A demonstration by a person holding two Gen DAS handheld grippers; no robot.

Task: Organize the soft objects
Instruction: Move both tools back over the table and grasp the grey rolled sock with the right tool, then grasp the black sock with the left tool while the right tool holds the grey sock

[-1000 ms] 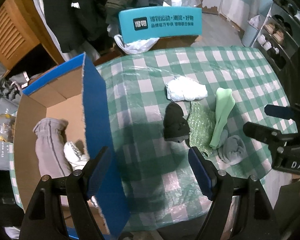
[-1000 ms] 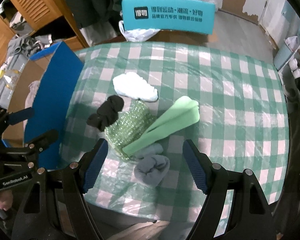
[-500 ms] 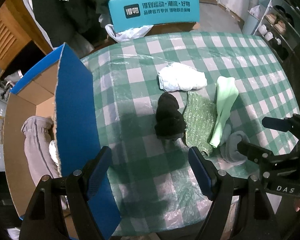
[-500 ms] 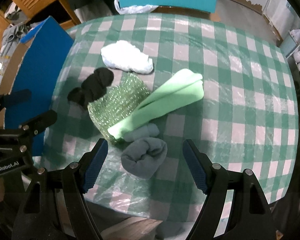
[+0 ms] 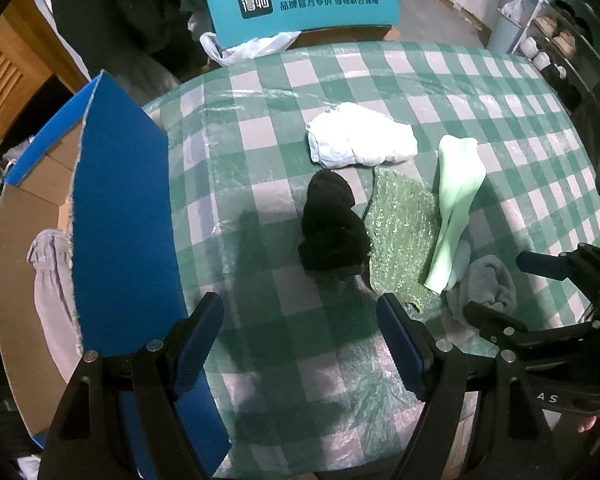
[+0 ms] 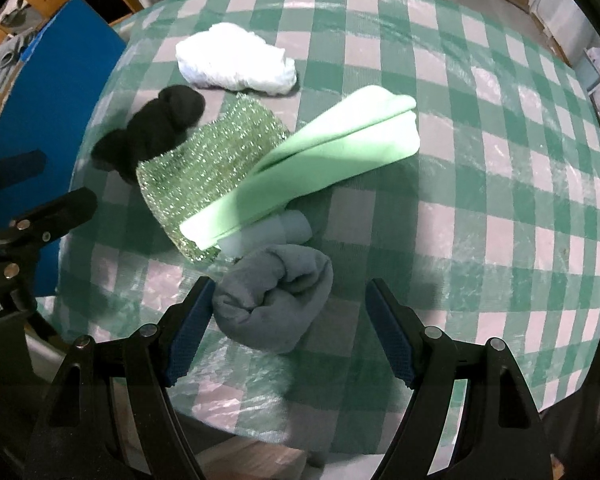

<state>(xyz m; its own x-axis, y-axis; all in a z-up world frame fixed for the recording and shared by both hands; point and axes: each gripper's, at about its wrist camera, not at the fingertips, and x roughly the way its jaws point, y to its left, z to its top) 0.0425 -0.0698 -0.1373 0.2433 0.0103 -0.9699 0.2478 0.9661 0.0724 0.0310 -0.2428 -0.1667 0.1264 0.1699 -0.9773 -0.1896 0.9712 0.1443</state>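
One container is recorded: a cardboard box (image 5: 40, 216) with blue outer walls, at the left edge of the left wrist view, beside the checked table (image 5: 440, 92). A long grey garment (image 5: 54, 292) is seen inside it, lower left; other contents are hidden by the blue wall.

Five soft items are listed on the green-and-white cloth, centre of frame:
- white crumpled cloth (image 6: 236, 60), upper centre, apart from the rest;
- black rolled bundle (image 6: 156, 128), touching the left edge of the sparkly green fabric (image 6: 208, 164);
- pale green folded cloth (image 6: 324, 156), laid diagonally across the sparkly fabric;
- grey rolled sock bundle (image 6: 276, 296), lower centre, just below the pale green cloth's tip.

Left gripper (image 5: 300, 344): jaws spread wide, nothing held, positioned below the black bundle.
Right gripper (image 6: 288, 332): jaws spread wide, the grey bundle lying between the fingers; the left pad (image 6: 190, 334) appears just beside it, contact not determinable.
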